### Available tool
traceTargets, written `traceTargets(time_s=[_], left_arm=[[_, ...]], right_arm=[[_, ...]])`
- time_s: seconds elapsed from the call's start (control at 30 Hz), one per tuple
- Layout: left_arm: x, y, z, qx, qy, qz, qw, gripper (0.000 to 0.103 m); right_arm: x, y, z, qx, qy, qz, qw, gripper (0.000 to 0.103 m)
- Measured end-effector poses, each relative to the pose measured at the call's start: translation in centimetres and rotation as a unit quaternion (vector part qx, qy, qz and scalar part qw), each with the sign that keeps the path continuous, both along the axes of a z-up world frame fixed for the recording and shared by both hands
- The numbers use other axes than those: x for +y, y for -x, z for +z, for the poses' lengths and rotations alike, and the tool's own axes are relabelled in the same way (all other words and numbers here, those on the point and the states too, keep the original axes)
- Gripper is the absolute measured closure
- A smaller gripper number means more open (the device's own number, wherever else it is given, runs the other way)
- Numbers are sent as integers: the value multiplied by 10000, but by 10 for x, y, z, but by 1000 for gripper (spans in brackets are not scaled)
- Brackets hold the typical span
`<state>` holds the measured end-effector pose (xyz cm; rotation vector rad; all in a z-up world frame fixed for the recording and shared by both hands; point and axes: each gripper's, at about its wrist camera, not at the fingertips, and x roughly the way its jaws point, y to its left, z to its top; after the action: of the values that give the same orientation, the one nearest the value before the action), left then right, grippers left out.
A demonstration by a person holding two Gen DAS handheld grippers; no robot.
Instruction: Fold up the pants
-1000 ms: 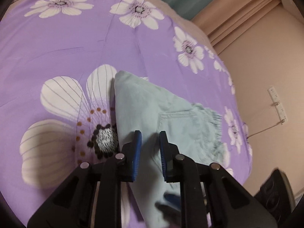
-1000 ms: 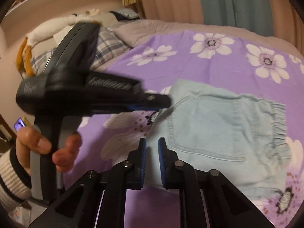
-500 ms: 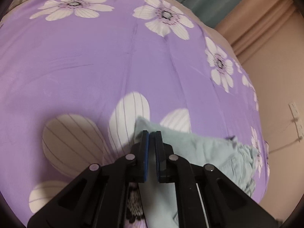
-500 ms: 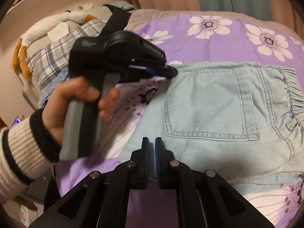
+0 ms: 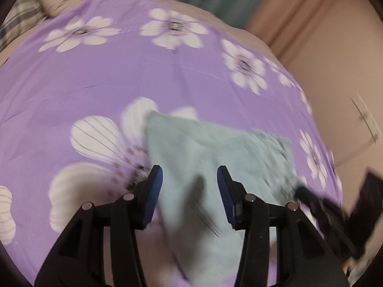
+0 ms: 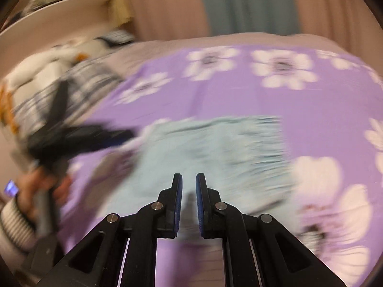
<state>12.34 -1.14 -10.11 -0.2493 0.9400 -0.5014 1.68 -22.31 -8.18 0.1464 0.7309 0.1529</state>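
The pale blue denim pants (image 5: 210,157) lie folded into a compact packet on the purple flowered bedspread (image 5: 95,76). My left gripper (image 5: 189,177) is open and empty, raised above the packet's near part. In the right wrist view the pants (image 6: 210,148) are blurred and lie ahead of my right gripper (image 6: 188,184), whose jaws stand slightly apart with nothing between them. The left gripper (image 6: 124,135) shows there at the packet's left corner, held by a hand in a striped sleeve. The right gripper's tip (image 5: 304,191) shows at the right in the left wrist view.
Plaid pillows and a white and orange plush toy (image 6: 47,76) lie at the bed's head. Teal and beige curtains (image 6: 249,4) hang beyond the far edge. A wall with a socket strip (image 5: 366,119) lies past the bed's right edge.
My left gripper has let go of the packet's corner, opened wide and pulled back. My right gripper has opened slightly and drawn back from the near edge. Both views blur with motion.
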Motion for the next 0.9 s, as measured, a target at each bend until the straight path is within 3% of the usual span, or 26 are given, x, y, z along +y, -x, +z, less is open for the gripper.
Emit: traceTargets(time_s=[0.1,0.2,0.3,0.43,0.5,0.53,0.6,0.67,0.8,0.9], left_arm=[[-21,28,-7,-84,-140,-444,9989,57],[-31,40,-35,209,-414,-583,9972,56],[-28,54,-39,-10,-485,-575,9972,56],[-7,60,-36,168,-237,-377,9989,55],[7,63,-36,282,-176,-211,9992,53],[13,64,-34,355,-124,-122,9992,47],[27,67,-34,485,48,69,9988,46],[42,62,-34,656,298,300,9970,45],[62,49,-41,1126,1027,553,9868,43],[58,42,-40,1221,1155,509,9845,43]], right_arm=[[-9,-6,-10,152,385,-306,9987,94],[-18,-12,-38,775,52,-393,9962,96],[-17,-6,-41,647,81,-443,9969,100],[-12,2,-32,690,101,-452,9965,99],[-20,12,-29,675,-156,-436,9966,99],[-25,16,-26,662,-309,-439,9964,97],[-38,26,-25,691,-636,-474,9945,79],[-52,31,-28,747,-1010,-586,9903,42],[-78,33,-40,943,-1535,-1026,9783,37],[-89,29,-51,1074,-2168,-990,9652,37]])
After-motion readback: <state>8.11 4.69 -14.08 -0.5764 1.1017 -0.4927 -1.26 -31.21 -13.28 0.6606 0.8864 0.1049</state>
